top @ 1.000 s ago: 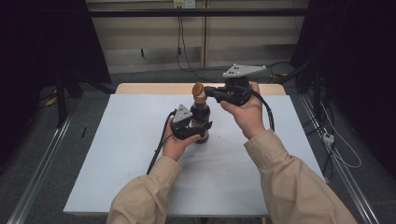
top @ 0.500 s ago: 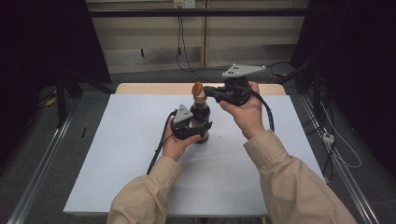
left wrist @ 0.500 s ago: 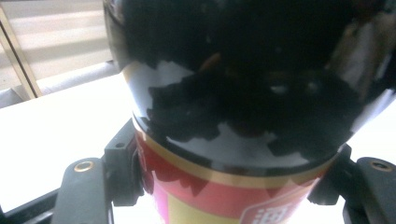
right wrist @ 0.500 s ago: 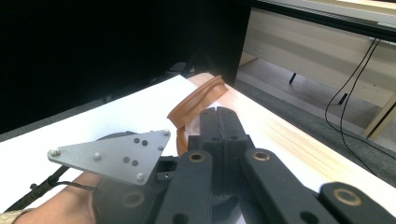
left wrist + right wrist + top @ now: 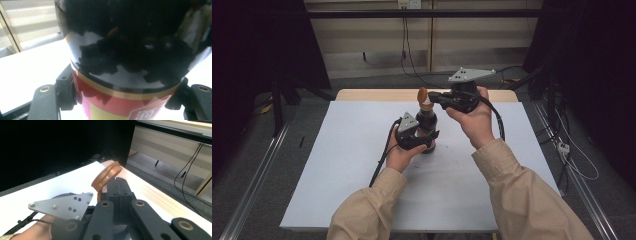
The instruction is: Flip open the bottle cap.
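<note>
- Hardly anything moving since the earlier frames, both hands staying in place.
- Left gripper (image 5: 422,137) clamping the dark bottle (image 5: 427,120), upright on the table (image 5: 337,165).
- Right gripper (image 5: 434,96) pinching, seemingly, the flipped-open brown cap (image 5: 422,93), jaws together.
- Probably opening or closing; next, pressing the cap down or releasing it.
</note>
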`<state>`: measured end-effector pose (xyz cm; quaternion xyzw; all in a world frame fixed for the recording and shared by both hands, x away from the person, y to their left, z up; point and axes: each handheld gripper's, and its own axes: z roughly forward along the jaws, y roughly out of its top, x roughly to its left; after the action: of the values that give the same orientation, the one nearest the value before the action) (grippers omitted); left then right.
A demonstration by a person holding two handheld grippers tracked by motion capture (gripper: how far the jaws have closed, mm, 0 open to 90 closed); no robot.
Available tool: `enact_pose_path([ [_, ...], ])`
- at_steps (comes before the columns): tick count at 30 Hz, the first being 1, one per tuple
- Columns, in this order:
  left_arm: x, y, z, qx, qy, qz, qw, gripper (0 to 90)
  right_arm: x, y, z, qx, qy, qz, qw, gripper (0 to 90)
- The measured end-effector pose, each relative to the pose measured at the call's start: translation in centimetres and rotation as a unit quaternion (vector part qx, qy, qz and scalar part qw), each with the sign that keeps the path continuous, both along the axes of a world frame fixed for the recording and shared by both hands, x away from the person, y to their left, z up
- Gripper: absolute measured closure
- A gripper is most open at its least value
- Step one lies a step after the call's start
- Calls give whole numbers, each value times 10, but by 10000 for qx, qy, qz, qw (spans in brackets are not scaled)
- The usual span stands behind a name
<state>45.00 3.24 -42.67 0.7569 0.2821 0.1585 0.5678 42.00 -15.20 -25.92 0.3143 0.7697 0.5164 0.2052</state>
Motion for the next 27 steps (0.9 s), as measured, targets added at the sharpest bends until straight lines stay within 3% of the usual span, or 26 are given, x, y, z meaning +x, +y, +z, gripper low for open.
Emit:
enact_pose_path([
  [21, 0, 0, -1, -17, 6, 29, 10000, 294, -1, 3, 2, 63, -47, 64, 9999, 900],
  [27, 1, 0, -2, -97, 19, 4, 10000, 285, -2, 0, -4, 105, 24, 82, 9999, 900],
])
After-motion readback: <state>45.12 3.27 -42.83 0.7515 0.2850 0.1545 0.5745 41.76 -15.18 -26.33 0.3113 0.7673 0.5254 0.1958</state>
